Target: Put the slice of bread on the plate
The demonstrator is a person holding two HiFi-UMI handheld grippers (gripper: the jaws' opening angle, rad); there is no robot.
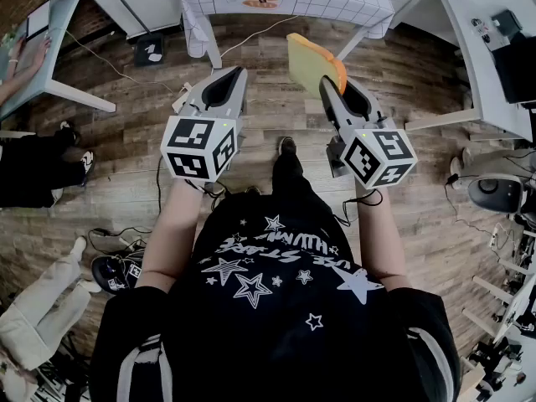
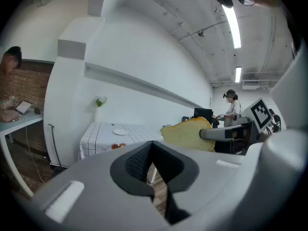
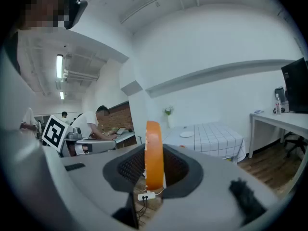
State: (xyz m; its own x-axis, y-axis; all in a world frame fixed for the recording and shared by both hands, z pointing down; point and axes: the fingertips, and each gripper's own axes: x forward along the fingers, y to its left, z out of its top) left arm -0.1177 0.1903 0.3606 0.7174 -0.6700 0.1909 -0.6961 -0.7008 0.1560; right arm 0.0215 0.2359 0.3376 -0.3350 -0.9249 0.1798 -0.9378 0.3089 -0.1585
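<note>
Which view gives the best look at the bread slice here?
Left gripper view: the bread faces it broadside, most of its face clear, one edge pinched by the right gripper. The head view sees it from above, tilted, its near end behind the jaws. The right gripper view sees only the orange crust edge-on between its jaws.
</note>
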